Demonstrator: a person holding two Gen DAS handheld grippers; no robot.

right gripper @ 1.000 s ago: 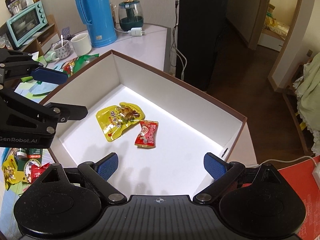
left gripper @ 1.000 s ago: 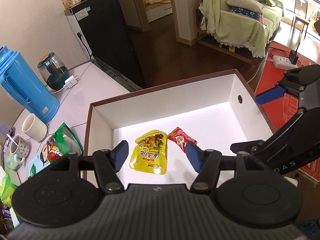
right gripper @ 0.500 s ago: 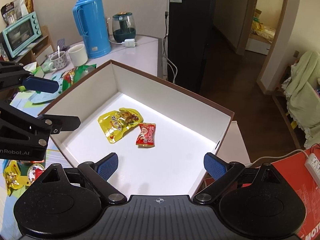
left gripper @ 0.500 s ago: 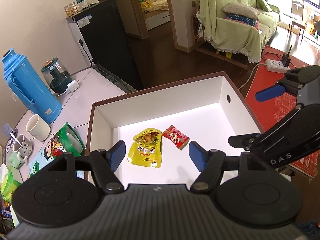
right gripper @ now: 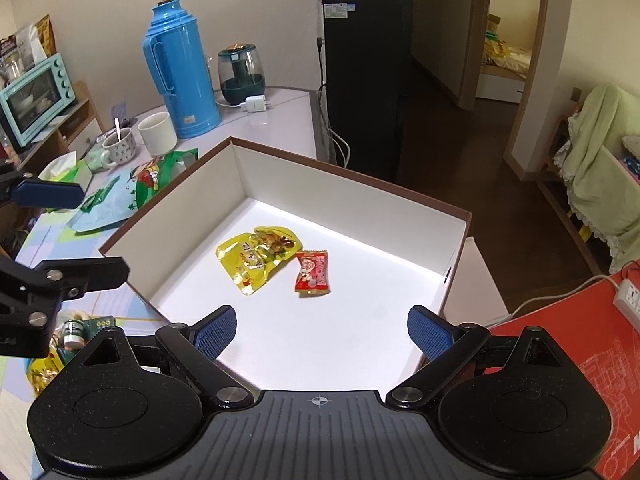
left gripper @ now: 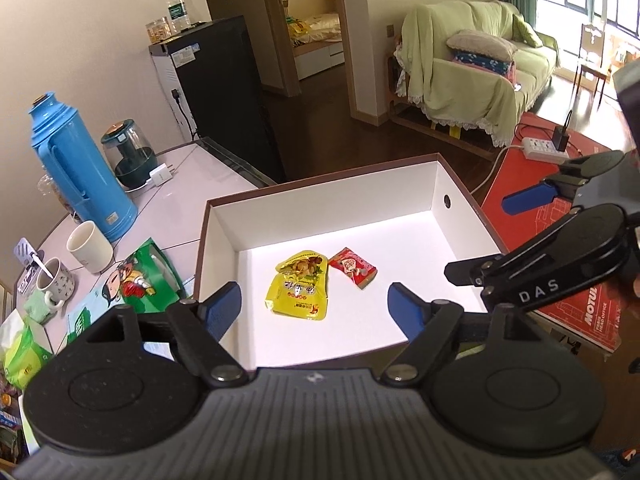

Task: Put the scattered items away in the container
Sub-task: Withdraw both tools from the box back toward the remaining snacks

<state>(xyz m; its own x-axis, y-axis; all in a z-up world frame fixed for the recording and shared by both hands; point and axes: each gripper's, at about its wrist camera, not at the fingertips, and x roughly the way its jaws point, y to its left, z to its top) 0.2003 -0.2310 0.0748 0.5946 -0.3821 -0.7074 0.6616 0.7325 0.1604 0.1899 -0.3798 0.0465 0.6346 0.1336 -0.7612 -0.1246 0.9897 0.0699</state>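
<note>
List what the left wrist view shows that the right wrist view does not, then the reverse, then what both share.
Only the left wrist view: the whole green-covered sofa with its pillows and the window behind it.

Only the right wrist view: the mint toaster oven and the small green-capped bottle on the table.

Both: the white box holding the yellow snack pouch and red candy packet, the blue thermos, the black fridge, and both hand-held grippers open and empty.
</note>
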